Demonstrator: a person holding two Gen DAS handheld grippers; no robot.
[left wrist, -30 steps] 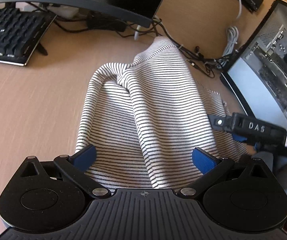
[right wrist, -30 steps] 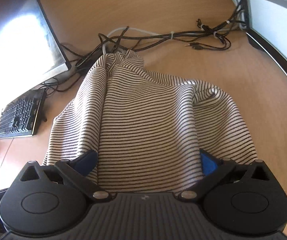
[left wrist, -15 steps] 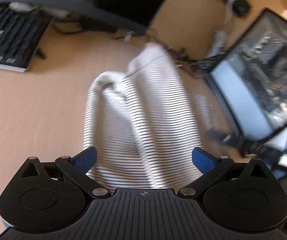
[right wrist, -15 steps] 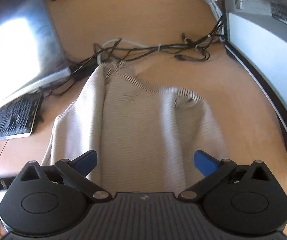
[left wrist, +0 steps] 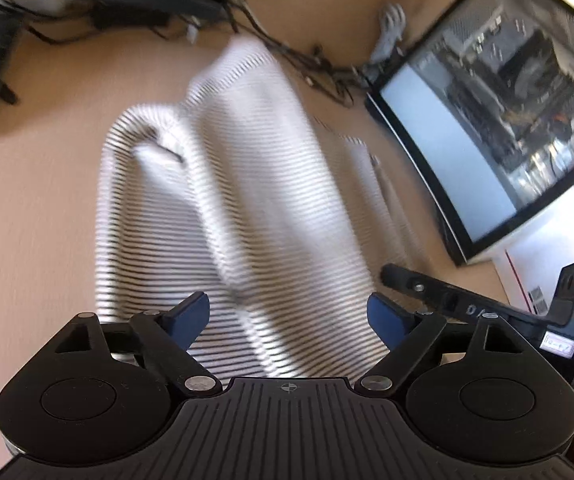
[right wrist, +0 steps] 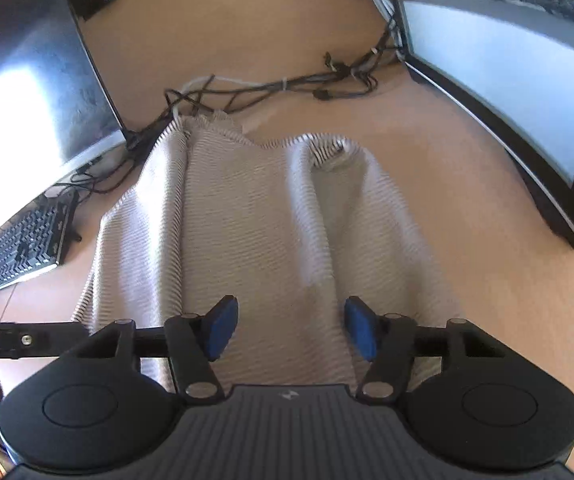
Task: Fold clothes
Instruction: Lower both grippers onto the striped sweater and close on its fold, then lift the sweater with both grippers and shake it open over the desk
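Striped white cloth, the shirt [left wrist: 231,216], lies rumpled on our wooden desk [left wrist: 27,208], running from near to far between both tongs; our left gripper [left wrist: 289,316] and right gripper [right wrist: 289,328] gape wide above its near edge, holding nothing. Tangled cables [right wrist: 279,88] crowd its far end; a keyboard [right wrist: 27,244] sits left, a PC case [left wrist: 499,108] right; beside it the other gripper's label blurs to "D".

Right gripper [right wrist: 289,326] jaws apart over striped shirt [right wrist: 263,224], bunched on desk [right wrist: 487,300]. Cable tangle [right wrist: 287,86] just beyond far edge.
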